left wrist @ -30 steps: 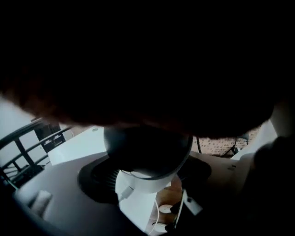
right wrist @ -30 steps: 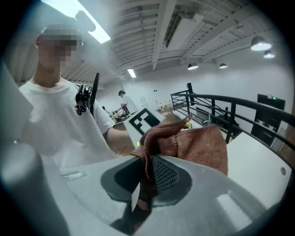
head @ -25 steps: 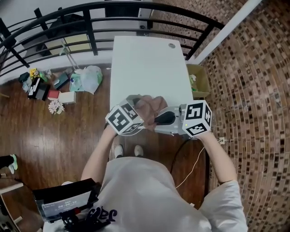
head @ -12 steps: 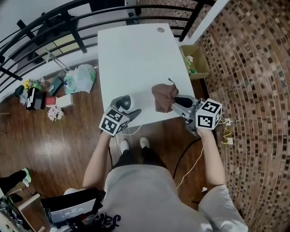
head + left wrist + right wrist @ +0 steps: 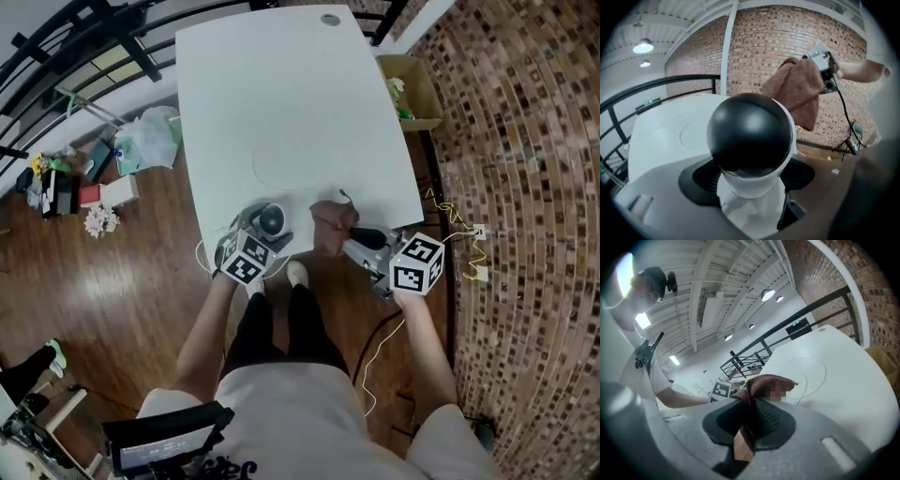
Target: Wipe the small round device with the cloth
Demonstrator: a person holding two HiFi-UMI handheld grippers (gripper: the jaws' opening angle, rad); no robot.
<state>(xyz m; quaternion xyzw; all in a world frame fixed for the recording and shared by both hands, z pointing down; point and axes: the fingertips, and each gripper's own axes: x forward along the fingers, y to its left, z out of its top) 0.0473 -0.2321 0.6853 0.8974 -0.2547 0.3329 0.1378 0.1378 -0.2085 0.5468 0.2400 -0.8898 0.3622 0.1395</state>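
device: small and round, with a black dome front in a white shell on a white neck. It is at the near edge of the table, just left of the cloth in the head view. In the left gripper view it fills the middle. Whether it rests on the table cannot be told.
floor: dark wood boards, left of and below the table.
wall: brick, along the right side.
table: white, rectangular, mostly bare.
railing: black metal bars, past the table's far left corner.
person: white shirt and dark trousers, with both arms reaching to the table's near edge.
box: cardboard and open-topped, on the floor beside the table's right edge.
bag: pale plastic, on the floor to the left of the table.
right gripper: clenched on the cloth. In its own view the two black pads pinch a fold of it between them.
left gripper: grasps the device. In its own view the jaws press the white neck from both sides, and the dome stands above them.
cloth: brown and bunched, hanging from the right gripper at the table's near edge, apart from the device. It also shows in the left gripper view and the right gripper view.
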